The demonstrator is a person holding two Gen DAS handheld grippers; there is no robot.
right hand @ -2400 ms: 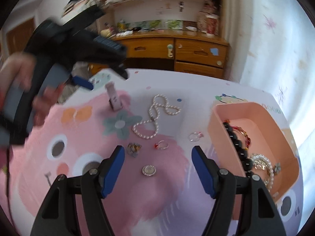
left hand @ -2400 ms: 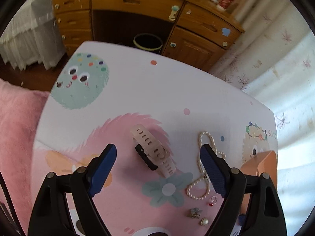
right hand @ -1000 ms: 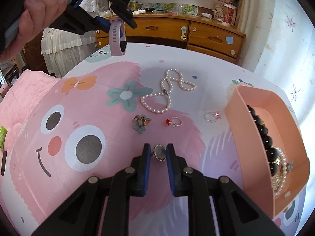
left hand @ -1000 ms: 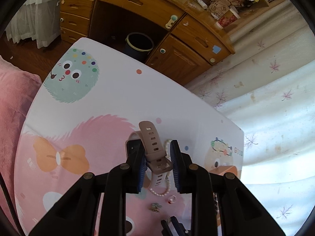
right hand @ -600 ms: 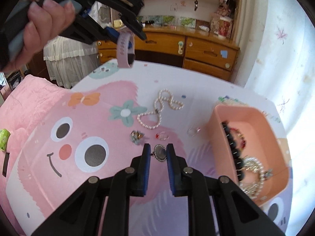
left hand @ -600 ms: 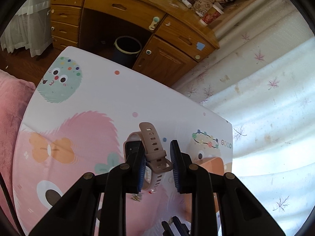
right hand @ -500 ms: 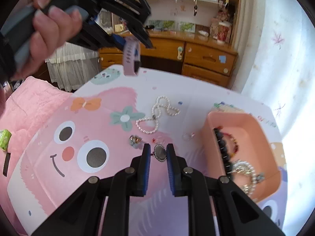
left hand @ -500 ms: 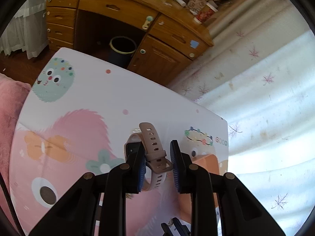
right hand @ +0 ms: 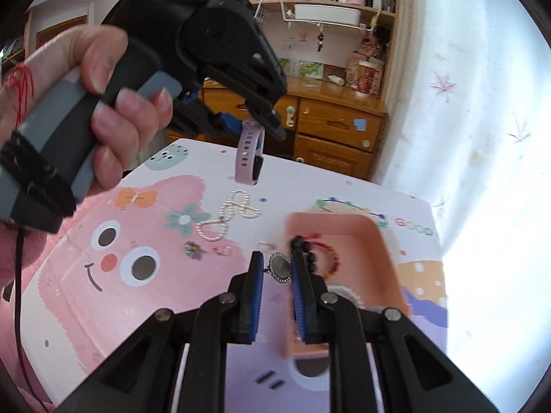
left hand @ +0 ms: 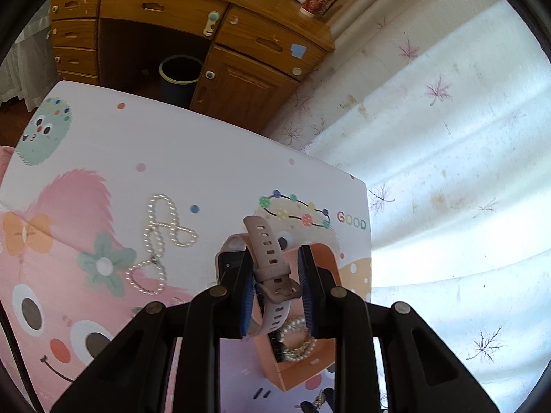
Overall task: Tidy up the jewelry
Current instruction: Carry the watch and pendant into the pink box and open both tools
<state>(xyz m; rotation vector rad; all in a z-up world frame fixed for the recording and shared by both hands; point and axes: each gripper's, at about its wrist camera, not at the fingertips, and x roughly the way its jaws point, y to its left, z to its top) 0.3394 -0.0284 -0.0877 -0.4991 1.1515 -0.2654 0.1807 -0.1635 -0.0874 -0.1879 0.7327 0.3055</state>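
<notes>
— What is clamped in the left gripper [left hand: 277, 285]?
— A pale pink smartwatch with a perforated rubber strap [left hand: 267, 258] is pinched there, lifted above the open peach plastic box [right hand: 378, 241].
— And the right gripper [right hand: 277, 277]?
— A small round silver brooch [right hand: 279, 268] is held between its narrow jaws, at the box's near-left rim.
— What is left on the table?
— A white pearl necklace [right hand: 227, 215] is seen left of the box.
</notes>
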